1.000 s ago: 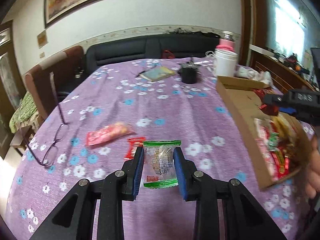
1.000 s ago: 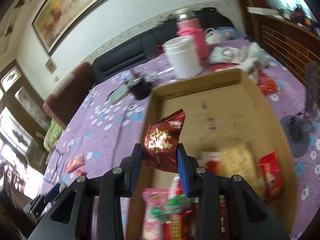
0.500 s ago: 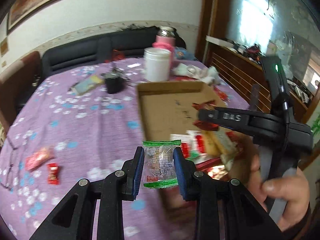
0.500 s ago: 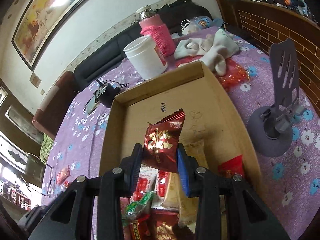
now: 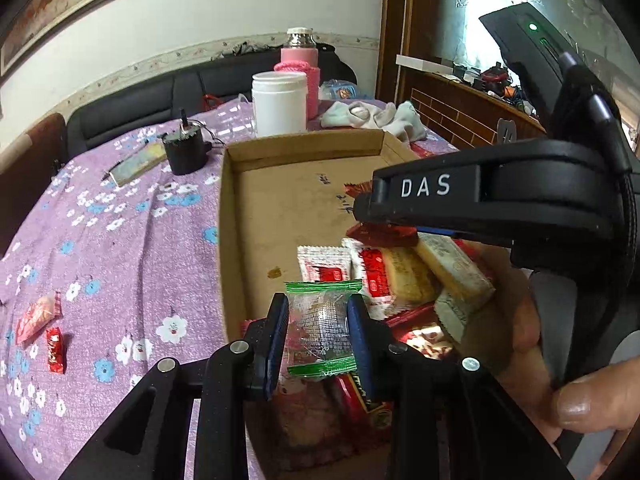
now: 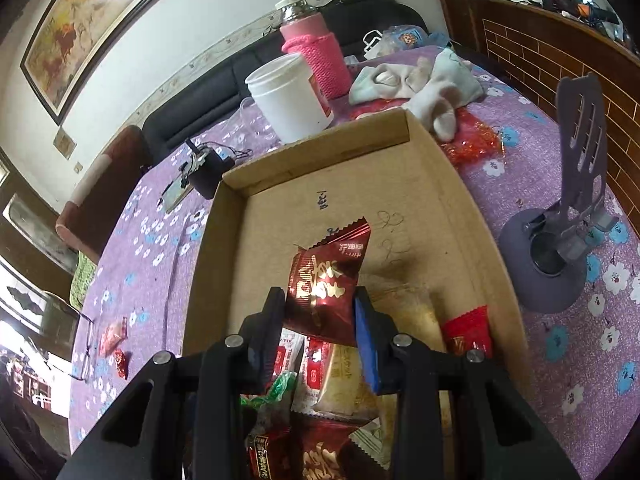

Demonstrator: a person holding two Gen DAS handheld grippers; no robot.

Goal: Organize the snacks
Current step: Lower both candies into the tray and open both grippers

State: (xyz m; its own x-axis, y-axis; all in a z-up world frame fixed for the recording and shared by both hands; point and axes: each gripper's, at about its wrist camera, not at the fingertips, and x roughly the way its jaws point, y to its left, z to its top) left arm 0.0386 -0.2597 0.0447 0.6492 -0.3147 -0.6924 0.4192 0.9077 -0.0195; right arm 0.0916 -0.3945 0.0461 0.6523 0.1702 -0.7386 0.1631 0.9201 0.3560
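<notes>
Cardboard box under both my hand-held grippers, a wrapped snack pinched in each.

Purple flowered cloth covers the table (image 5: 120, 240); far left on it lie two loose red snacks (image 5: 42, 332), not yet gathered. Moving right, my left hand-held gripper (image 5: 318, 334) is closed narrow on a clear green-edged packet (image 5: 320, 328), held above the near left corner of the cardboard box (image 5: 228, 240). Further right, my right hand-held gripper (image 6: 320, 316) clamps a dark red foil packet (image 6: 326, 284) over the snack pile (image 6: 340, 380) at the box's near end. I judge two risks: the left packet hangs close to the box wall, so letting go now might tip it onto the cloth; and my hand-held grippers sit near each other, so a careless swing could knock them together.
</notes>
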